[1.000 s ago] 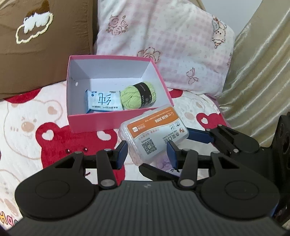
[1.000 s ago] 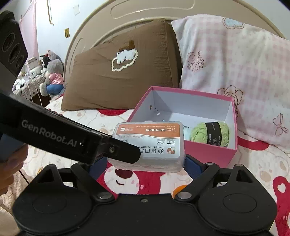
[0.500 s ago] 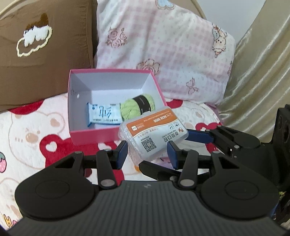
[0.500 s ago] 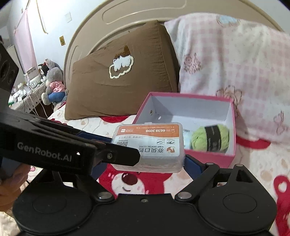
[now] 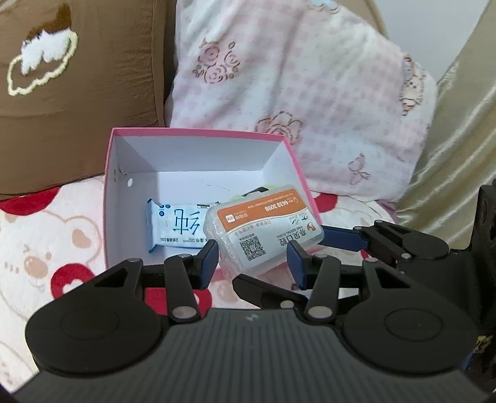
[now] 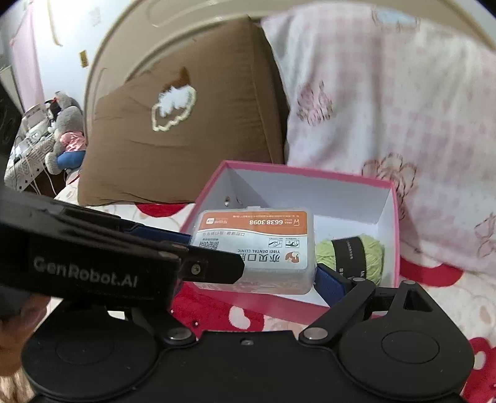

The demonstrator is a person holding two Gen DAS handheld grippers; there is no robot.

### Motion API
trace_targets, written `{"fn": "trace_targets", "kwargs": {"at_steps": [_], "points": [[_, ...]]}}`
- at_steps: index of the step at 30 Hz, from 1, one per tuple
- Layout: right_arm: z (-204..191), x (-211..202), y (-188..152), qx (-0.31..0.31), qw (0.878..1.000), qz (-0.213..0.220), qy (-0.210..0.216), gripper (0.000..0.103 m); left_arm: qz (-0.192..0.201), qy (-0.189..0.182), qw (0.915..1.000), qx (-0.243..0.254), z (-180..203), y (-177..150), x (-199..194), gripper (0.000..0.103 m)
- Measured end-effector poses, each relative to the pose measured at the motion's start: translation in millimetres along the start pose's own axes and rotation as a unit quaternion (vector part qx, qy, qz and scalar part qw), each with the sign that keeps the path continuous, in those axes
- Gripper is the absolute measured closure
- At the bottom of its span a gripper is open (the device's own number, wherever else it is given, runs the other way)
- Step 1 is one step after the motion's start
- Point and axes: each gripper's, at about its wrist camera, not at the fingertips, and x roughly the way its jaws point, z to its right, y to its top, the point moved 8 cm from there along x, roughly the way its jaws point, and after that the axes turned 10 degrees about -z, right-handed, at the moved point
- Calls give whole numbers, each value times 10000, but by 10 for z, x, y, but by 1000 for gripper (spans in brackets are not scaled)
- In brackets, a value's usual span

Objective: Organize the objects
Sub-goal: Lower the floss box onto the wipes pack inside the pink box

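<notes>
Both tongs are on the same thing here. The clear plastic case (image 5: pixel 263 229), a flat one with rounded corners and an orange and white label with a QR code, is held up over the near right part of the pink box (image 5: pixel 198 155), not resting in it. The right tongs (image 6: pixel 251 279) are spread wide and clamped on its long ends. The left tongs (image 5: pixel 251 260) are much narrower, and their blue pads look pressed on the case's near end.

The box is cardboard, pink outside and plain white inside, open on top. It sits on the bed on a fuzzy blanket (image 5: pixel 37 241) printed with bears and red hearts.

Counting up:
- One case.
- One box.
- One crinkly white and blue tissue pack (image 5: pixel 176 228) lying flat on the left of the box floor.
- One ball of light green yarn (image 6: pixel 350 257) with a black paper band on the right.
- Two pillows at the far side: a brown pillow (image 5: pixel 77 108) with a stitched cloud on the left, and a pink checked pillow (image 5: pixel 294 77) on the right.

The left camera barely catches the yarn, since the case covers it. The right camera shows the yarn fine but hides the tissue pack. Only the right one gets the curved headboard (image 6: pixel 186 28) and a grey plush toy (image 6: pixel 66 130) far left.
</notes>
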Motion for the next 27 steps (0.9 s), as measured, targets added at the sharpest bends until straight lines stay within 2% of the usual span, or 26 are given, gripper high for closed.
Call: {"fn": "trace_targets", "kwargs": {"at_steps": [3,7,13,16,18,19,23,26,27], "points": [[116,205,56,199,9997,-139,-18,10,-269,-31,9996,-80,-145,101,238,55],[208,532,71,422,9987,-265,67,10,-471,126,9986,-212,-349,202,517,56],[280,998,143,574,9966,-550,199,13,-530,378,9974,-325,-626,335,833,56],[294,1162,175,504,9963,-672,175,16,-489,531,9971,-226,-732,421,995,56],[324,1294,189,478,9953,-825,180,31,-412,691,9967,-136,-805,479,1111,56],[344,1369,194,489,9946,-894,206,34,-442,651,9968,-149,-831,493,1152,56],[398,1541,159,611,9930,-1005,130,38,-605,526,9960,-406,-920,508,1285,57],[403,1529,132,665,9930,-975,96,39,-629,490,9960,-403,-911,469,1312,57],[407,1532,126,661,9929,-986,49,42,-663,500,9958,-395,-906,453,1330,57]]}}
